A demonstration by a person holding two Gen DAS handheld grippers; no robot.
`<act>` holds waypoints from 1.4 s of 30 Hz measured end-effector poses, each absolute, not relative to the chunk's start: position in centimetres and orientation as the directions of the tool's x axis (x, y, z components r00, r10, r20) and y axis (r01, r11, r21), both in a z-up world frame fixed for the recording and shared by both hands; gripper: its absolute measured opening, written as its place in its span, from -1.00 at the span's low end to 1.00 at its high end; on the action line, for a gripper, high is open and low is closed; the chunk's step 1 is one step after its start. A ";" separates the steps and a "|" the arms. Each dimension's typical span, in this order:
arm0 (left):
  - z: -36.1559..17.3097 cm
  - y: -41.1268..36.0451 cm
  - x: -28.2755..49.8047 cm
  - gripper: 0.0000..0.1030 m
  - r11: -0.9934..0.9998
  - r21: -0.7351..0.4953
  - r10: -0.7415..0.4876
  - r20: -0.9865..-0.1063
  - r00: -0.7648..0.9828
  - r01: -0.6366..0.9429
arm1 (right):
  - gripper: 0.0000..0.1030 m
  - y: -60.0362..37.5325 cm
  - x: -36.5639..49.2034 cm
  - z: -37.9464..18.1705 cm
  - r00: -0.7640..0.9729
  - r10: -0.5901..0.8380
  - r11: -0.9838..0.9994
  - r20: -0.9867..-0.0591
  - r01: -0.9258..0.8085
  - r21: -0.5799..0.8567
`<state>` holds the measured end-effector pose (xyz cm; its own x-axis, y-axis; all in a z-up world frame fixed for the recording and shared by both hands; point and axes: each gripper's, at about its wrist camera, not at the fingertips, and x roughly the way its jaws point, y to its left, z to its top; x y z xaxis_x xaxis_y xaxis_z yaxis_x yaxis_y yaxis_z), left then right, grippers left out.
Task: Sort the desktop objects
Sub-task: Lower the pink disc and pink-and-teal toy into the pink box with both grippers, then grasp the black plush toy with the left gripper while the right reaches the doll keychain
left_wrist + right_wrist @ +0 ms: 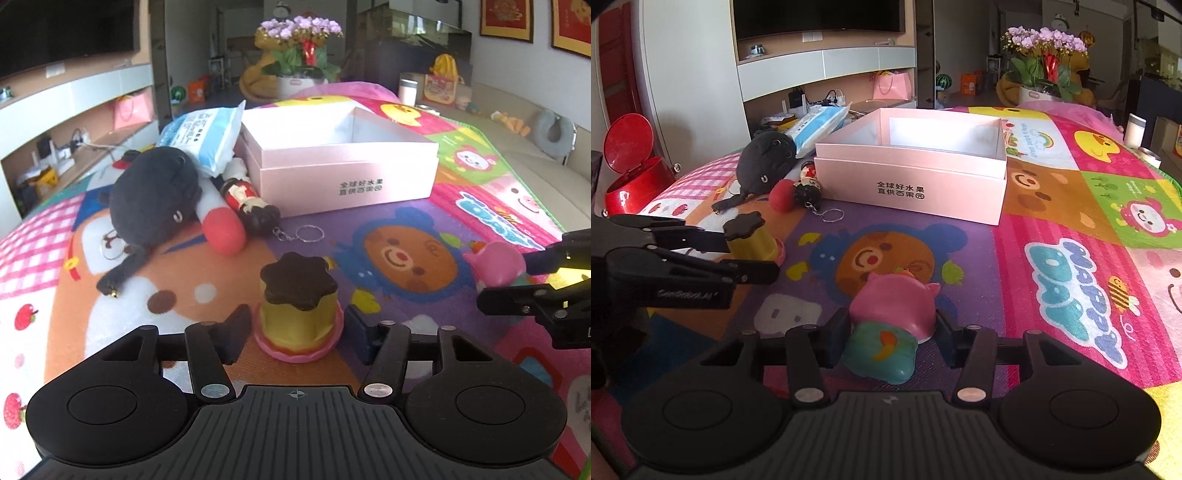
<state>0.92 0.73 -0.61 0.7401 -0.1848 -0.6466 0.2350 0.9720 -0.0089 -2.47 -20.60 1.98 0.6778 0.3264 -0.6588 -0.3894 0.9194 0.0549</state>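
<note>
A toy pudding (299,295), yellow with a brown top and a pink base, stands on the colourful play mat. My left gripper (297,332) is shut on its base, one pad against each side. In the right wrist view the same toy pudding (750,240) sits between the left gripper's fingers (701,240). A soft pink pig toy (897,306) with a teal body lies on the mat, and my right gripper (892,332) is shut on it. The left wrist view shows the pig toy (495,262) at the right edge. An open pink box (347,177) stands behind, and nothing shows inside it.
Left of the box lie a black plush (155,195), a doll keychain (247,203), a white roll with a red end (221,229) and a blue-white packet (207,133). A red lidded bin (631,173) stands off the mat's left. A flower pot (303,51) is behind.
</note>
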 end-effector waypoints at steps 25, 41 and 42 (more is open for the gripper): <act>6.9 5.5 6.4 0.98 0.995 -0.069 -0.099 -0.379 0.920 0.078 | 0.83 -17.3 2.6 6.8 0.938 0.216 0.941 -0.272 -0.274 -0.197; 0.4 12.7 1.6 0.99 0.957 -0.225 0.071 -0.429 0.901 -0.182 | 0.14 -9.8 6.0 1.8 0.735 0.385 0.855 -0.558 -0.512 -0.085; 0.4 13.0 1.5 0.99 0.953 -0.241 0.064 -0.431 0.900 -0.183 | 0.13 -9.2 6.1 1.6 0.731 0.393 0.851 -0.558 -0.519 -0.081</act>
